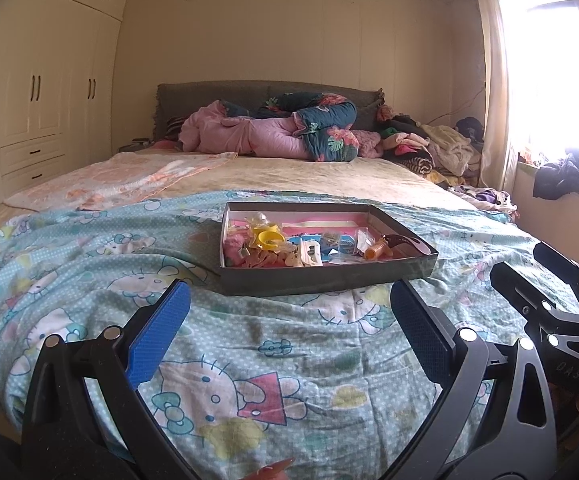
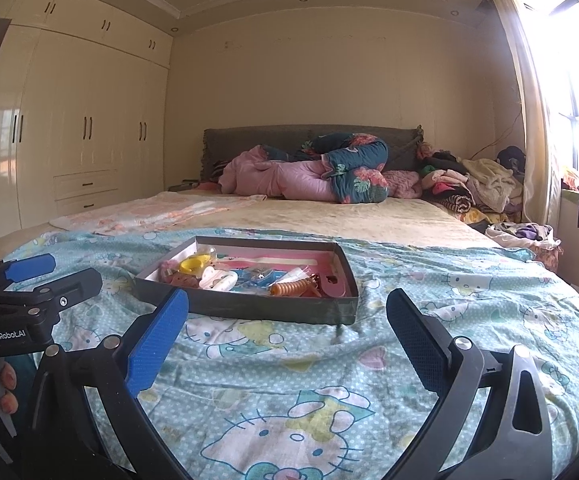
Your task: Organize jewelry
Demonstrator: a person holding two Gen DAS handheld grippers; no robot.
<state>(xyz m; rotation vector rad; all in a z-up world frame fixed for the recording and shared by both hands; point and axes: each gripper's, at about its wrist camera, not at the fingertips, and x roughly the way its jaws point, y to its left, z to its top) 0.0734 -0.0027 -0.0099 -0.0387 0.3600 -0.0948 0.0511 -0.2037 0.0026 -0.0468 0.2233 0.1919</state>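
The tray (image 1: 329, 278) of jewelry sits flat on the bed's cartoon-print sheet (image 1: 89, 280), its long side running crosswise, with open sheet all around it. It lies ahead of both tools: the left gripper (image 1: 289, 332) faces its near wall almost squarely, the right gripper (image 2: 287, 334) sits nearer its right corner. Both stand wide apart and empty, short of the tray.

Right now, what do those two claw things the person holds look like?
Each claw is black, with two fingers faced in blue textured pads and silver round bolts. The left claw bears white "GenRobot.AI" lettering; the right claw shows "DAS". No cables or sleeves show.
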